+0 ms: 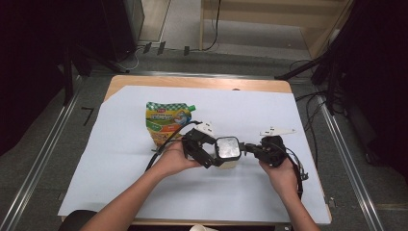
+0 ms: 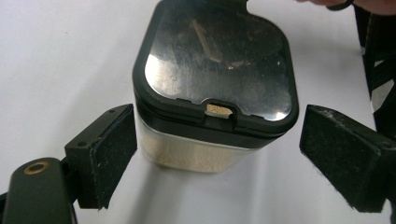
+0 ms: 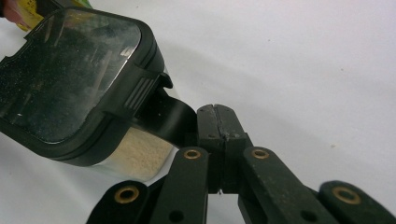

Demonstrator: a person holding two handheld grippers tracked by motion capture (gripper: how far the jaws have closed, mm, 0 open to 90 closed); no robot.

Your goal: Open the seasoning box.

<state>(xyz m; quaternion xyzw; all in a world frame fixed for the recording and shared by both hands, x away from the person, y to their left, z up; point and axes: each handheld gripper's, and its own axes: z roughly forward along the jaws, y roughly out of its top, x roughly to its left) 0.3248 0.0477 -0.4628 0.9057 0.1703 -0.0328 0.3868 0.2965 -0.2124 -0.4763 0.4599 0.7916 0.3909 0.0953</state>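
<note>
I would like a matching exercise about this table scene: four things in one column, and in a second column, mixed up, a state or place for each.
Things:
1. left gripper
2. right gripper
3. container
4. pouch

States or places:
A. jaws shut together beside the lid latch
B. lies on the white sheet behind the left hand
C. jaws open, one on each side of the container
D. holds pale powder under a black-rimmed clear lid

Pairs: 1-C, 2-A, 3-D, 4-B
</note>
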